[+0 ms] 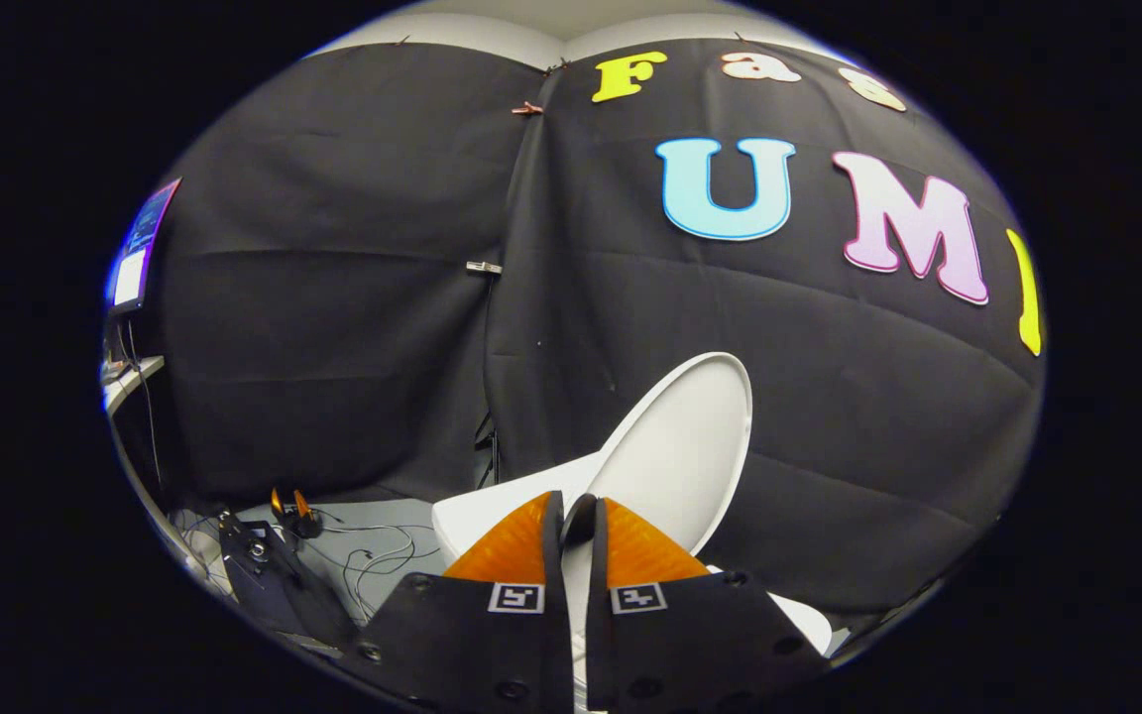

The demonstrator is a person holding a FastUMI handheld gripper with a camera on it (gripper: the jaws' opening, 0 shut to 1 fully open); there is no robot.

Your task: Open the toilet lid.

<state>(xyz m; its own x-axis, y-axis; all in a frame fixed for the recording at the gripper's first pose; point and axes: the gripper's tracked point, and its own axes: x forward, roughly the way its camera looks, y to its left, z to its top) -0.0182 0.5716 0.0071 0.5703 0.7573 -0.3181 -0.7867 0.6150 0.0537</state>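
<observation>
- White, glossy plastic: the toilet lid (pixel 685 446) stands raised, tilted back toward the black cloth wall (pixel 333 297), just beyond my fingertips (pixel 516 540).
- From its angle I judge the opening close to done; it may want only a last nudge back to settle on its hinge.
- I expect a stiff, fairly light shell, and that smooth face looks slippery, so pinching the flat would likely slide off.
- The thin rim (pixel 744 416) is the place to take it, or a push on the inner face with the pads.
- Fragile it is not, I think, but a lid let go too early could fall and slam.
- Below it I see the white toilet body (pixel 482 511), beside the lid's lower edge.
- My tongs (pixel 573 526) show orange fingers nearly together, with a narrow slit between them.
- A dark rounded bit sits at the tips, and I cannot tell whether anything is clamped there.
- They are not gripping the lid, as far as I can make out.
- On the grey floor (pixel 383 521) to the left lie loose cables (pixel 373 555) and another gripper-like device (pixel 264 565).
- Further left, a lit screen (pixel 140 248) stands over a shelf edge (pixel 130 382).
</observation>
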